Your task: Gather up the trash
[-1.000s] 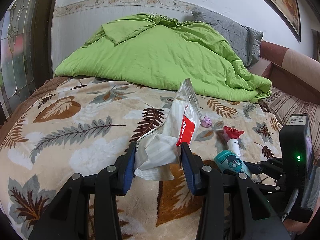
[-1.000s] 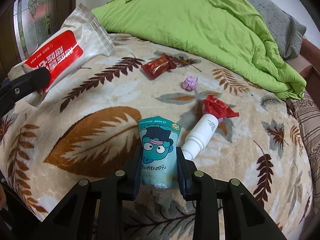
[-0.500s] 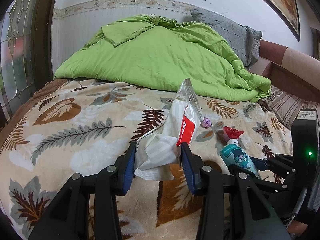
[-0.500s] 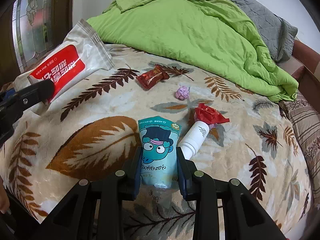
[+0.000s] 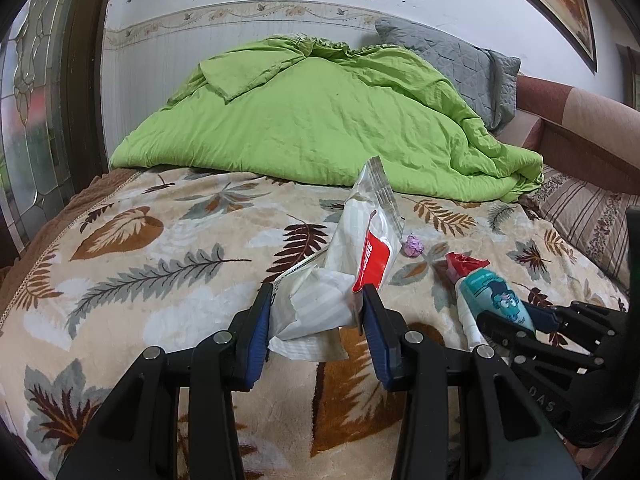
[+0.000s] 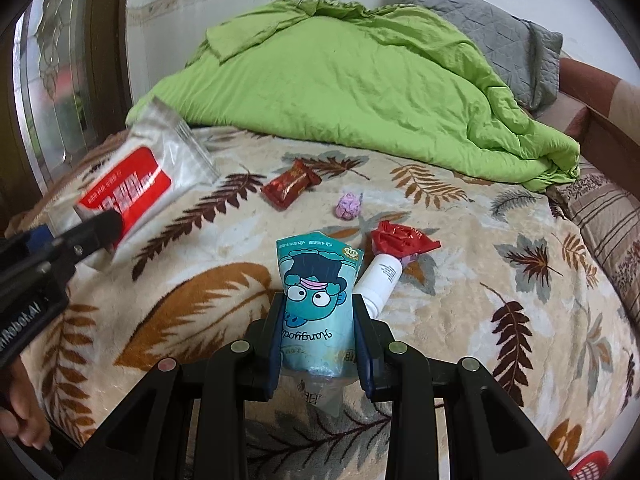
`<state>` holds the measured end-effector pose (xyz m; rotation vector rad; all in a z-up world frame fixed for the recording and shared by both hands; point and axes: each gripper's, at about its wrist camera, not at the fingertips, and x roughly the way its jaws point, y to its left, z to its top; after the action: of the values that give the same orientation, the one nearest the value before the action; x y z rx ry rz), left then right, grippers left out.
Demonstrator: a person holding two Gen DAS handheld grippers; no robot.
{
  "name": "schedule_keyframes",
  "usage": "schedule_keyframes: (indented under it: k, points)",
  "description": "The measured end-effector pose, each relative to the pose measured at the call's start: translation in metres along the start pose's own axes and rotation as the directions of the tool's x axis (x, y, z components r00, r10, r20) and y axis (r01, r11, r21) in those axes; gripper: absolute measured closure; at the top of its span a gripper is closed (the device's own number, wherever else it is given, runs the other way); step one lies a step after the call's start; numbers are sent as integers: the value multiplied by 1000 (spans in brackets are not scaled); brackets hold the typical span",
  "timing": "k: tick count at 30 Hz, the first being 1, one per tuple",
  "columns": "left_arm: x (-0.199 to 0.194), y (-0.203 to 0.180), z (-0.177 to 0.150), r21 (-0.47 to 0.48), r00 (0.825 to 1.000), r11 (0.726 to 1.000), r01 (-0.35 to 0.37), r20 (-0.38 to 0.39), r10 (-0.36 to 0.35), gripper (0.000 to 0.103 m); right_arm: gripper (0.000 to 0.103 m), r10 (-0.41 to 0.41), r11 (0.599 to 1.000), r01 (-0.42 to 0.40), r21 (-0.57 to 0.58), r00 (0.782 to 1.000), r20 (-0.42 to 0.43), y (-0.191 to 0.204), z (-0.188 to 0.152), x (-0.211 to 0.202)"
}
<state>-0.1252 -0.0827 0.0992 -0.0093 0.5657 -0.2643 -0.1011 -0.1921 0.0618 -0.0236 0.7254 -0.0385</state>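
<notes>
left black plastic two-finger gripper (image 5: 316, 320): blue pads, silver round screws, ribbed triangular struts | right black plastic two-finger gripper (image 6: 318, 334): dark blue pads, silver screws, one pinkish | left body seen from right view: white lettering, partly legible

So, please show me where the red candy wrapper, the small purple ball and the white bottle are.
red candy wrapper (image 6: 291, 185), right wrist view, middle of the packet
small purple ball (image 6: 349, 206), right wrist view, its centre
white bottle (image 6: 380, 278), right wrist view, its body
</notes>
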Motion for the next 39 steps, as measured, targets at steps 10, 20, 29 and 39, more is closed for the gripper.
schedule_keyframes:
  k: [10, 20, 29, 39]
  points:
    - [-2, -10, -2, 17, 1000, 1000, -5, 8, 5, 62, 70, 18, 999, -22, 45, 997, 70, -9, 3, -12]
    - [-6, -18, -4, 18, 1000, 1000, -6, 10, 6, 62, 70, 27, 998, -32, 48, 994, 102, -9, 4, -16]
    - [-8, -23, -6, 20, 1000, 1000, -6, 9, 5, 62, 70, 30, 998, -36, 56, 993, 117, -12, 3, -18]
    - [-10, -30, -8, 21, 1000, 1000, -7, 10, 7, 62, 70, 32, 997, -42, 70, 990, 134, -14, 4, -22]
